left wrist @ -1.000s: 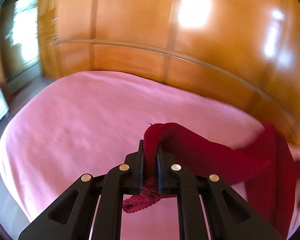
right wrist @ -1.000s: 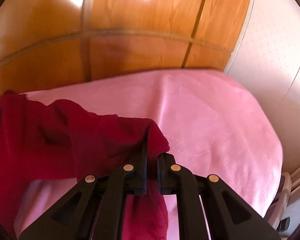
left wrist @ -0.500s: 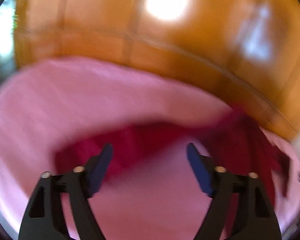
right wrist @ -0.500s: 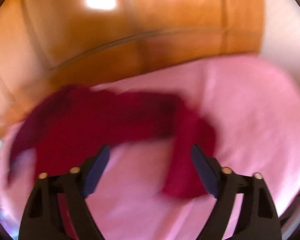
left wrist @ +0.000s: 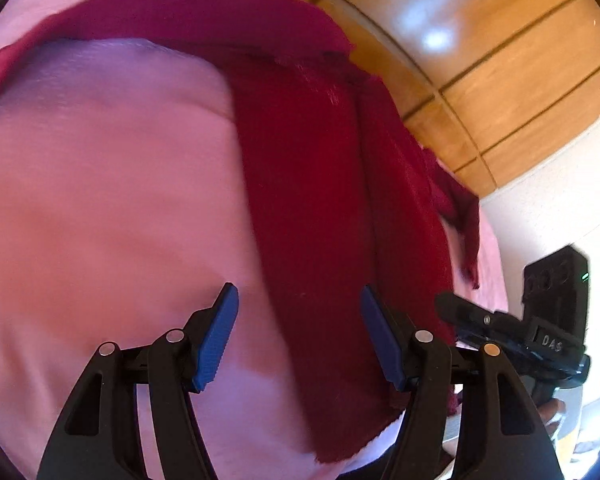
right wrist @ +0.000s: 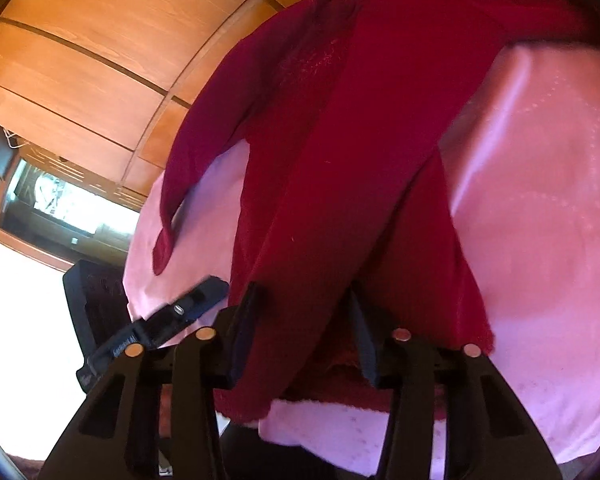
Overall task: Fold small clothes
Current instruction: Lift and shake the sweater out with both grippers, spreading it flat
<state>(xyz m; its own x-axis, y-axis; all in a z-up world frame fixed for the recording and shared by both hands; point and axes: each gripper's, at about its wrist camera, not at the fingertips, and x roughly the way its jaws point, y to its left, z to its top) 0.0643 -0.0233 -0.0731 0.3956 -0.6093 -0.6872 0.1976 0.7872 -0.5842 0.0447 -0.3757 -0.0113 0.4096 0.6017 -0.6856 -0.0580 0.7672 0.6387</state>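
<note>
Right claw (right wrist: pixel 302 330) perhaps hiding garment (right wrist: pixel 364 152) hem (blurred)

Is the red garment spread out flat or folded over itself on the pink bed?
Folded: the red garment lies in a long band with one layer overlapping another along a lengthwise edge on the pink bed.

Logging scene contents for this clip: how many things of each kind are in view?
Red garment: 1
Pink bed sheet: 1
Handheld tools, left tool and right tool: 2
Total: 4
</note>
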